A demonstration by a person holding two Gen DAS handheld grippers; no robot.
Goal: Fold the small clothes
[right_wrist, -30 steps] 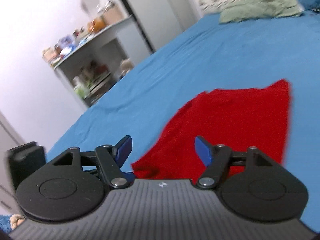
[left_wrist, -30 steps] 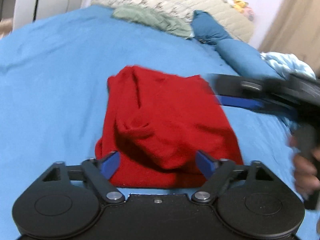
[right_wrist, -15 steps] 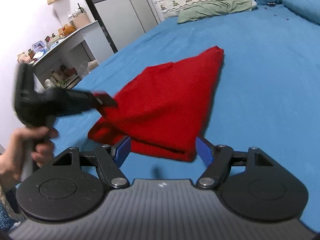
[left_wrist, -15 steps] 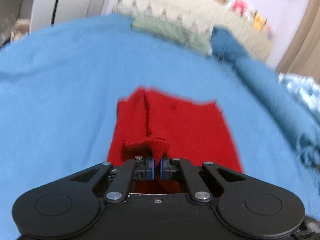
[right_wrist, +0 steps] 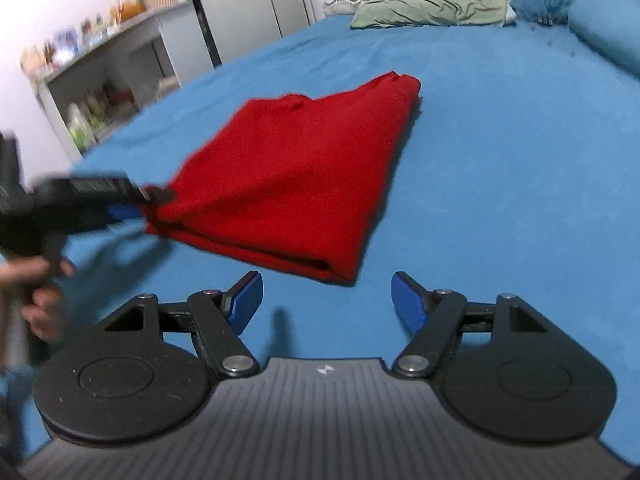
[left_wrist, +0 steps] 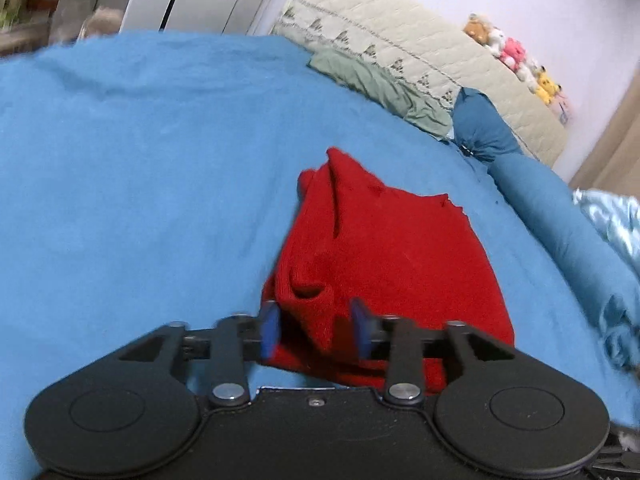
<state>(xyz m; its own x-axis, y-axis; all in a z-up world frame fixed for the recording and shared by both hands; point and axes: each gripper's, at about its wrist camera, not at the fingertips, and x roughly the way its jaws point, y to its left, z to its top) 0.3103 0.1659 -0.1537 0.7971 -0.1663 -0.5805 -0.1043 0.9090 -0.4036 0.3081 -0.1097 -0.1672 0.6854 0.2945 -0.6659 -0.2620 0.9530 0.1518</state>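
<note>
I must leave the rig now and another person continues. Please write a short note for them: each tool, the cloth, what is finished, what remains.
Left tool: its jaws are opening, with a bunched corner of the red garment between them; the pads are apart from the cloth.
Right tool: open and empty, just short of the garment's near folded edge.
Garment: lies on the blue bed sheet, already doubled over, with its layers showing at the near edge.
Done: at least one fold.
Left: probably smooth the bunched corner, make any further fold, and set the garment down neatly.
</note>
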